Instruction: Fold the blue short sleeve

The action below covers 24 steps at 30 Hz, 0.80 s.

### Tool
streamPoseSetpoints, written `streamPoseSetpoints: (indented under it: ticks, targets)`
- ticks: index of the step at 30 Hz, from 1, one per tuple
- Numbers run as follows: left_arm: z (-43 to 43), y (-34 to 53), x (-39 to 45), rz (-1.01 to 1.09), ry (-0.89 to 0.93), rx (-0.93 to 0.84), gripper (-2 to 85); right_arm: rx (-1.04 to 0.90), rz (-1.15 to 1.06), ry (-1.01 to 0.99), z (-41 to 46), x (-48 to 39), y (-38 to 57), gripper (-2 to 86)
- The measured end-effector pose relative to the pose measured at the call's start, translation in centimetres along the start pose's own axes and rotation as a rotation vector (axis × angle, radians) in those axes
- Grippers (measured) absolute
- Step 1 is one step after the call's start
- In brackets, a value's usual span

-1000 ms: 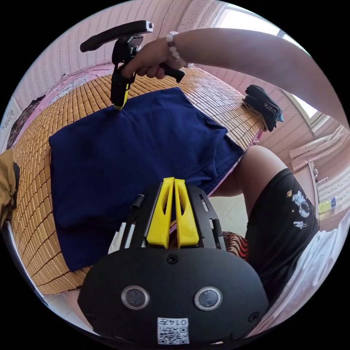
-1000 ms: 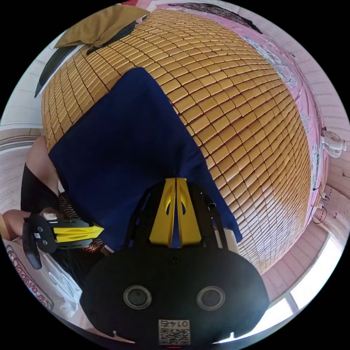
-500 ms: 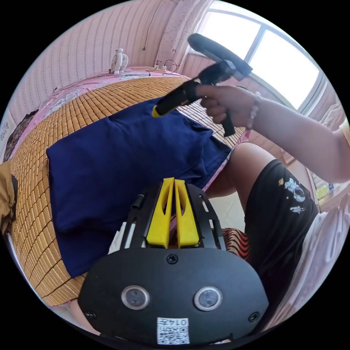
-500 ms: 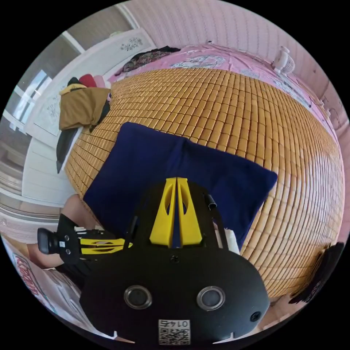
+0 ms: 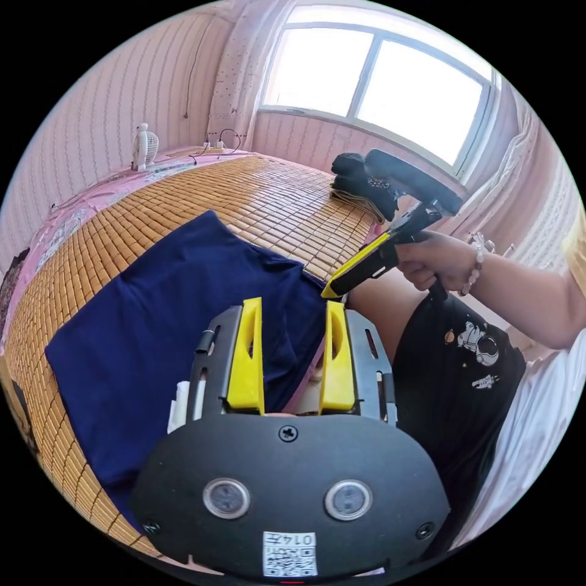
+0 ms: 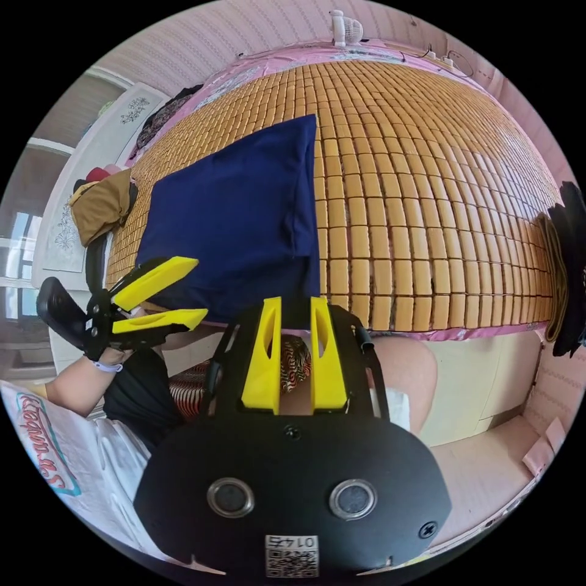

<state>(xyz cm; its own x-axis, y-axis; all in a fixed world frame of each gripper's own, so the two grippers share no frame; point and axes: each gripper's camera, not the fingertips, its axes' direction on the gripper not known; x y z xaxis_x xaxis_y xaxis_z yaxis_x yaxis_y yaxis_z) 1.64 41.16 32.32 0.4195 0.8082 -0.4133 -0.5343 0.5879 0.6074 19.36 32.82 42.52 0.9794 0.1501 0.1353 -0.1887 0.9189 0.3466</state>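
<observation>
The dark blue short-sleeve shirt (image 5: 183, 317) (image 6: 235, 213) lies folded flat on the bed's woven bamboo mat (image 5: 268, 201) (image 6: 415, 183), near the edge where the person stands. It sits just ahead of both pairs of yellow tongs.

The left tongs (image 5: 287, 360) (image 6: 160, 299) are spread wide with nothing between them, hanging over the near edge of the shirt. The right tongs (image 6: 292, 357) (image 5: 357, 273) are also parted and hold nothing. They hang by the mat's edge, just past the shirt's near corner. A hand (image 5: 436, 259) with a bead bracelet grips their black handle.

Beyond the right tongs, a small pile of dark folded clothes (image 5: 360, 180) (image 6: 571, 268) rests at the far side of the mat. Past the shirt from the left tongs, a brown garment (image 6: 101, 204) is heaped at the mat's end. A little white fan (image 5: 143, 146) (image 6: 345, 27) stands by the pink wall.
</observation>
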Motion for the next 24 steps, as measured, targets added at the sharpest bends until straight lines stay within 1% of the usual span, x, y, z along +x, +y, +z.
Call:
streamPoseSetpoints:
  ticks: [2, 4, 8, 13, 15, 18, 19, 20, 22, 24]
  targets:
    - [1.1, -1.0, 1.1, 0.051, 0.0, -0.005, 15.1, -0.042, 0.012, -0.024, 0.3, 1.5, 0.0, 5.4]
    - [2.1, -1.6, 1.9, 0.095, 0.008, -0.018, 16.0, -0.038, 0.009, -0.056, 0.0, 3.1, 0.5, 1.1]
    - [4.5, -3.0, 3.4, 0.149, 0.035, -0.076, 20.3, 0.061, 0.008, -0.134, -2.0, 5.7, 2.0, -0.1]
    - [6.9, -4.4, 5.2, 0.21, 0.035, -0.126, 20.8, 0.147, 0.019, -0.265, -4.0, 9.8, 3.8, -0.2]
    - [7.8, -4.8, 5.7, 0.223, 0.017, -0.148, 19.7, 0.161, 0.023, -0.305, -4.3, 10.9, 4.1, -0.2]
    - [9.0, -5.1, 5.9, 0.223, -0.057, -0.188, 14.4, 0.196, 0.025, -0.377, -4.9, 12.3, 4.5, -0.1]
    - [9.1, -5.1, 5.7, 0.209, -0.079, -0.192, 11.5, 0.198, 0.022, -0.396, -5.0, 12.6, 4.6, 0.0]
    - [9.0, -5.0, 5.6, 0.196, -0.11, -0.192, 6.4, 0.197, 0.017, -0.403, -5.1, 12.7, 4.6, 0.0]
    - [8.4, -4.8, 5.4, 0.18, -0.165, -0.195, 2.4, 0.197, -0.026, -0.407, -5.4, 12.9, 4.6, 0.2]
    - [7.3, -4.3, 5.4, 0.181, -0.131, -0.161, 1.2, 0.198, -0.073, -0.44, -5.6, 13.1, 4.7, 0.4]
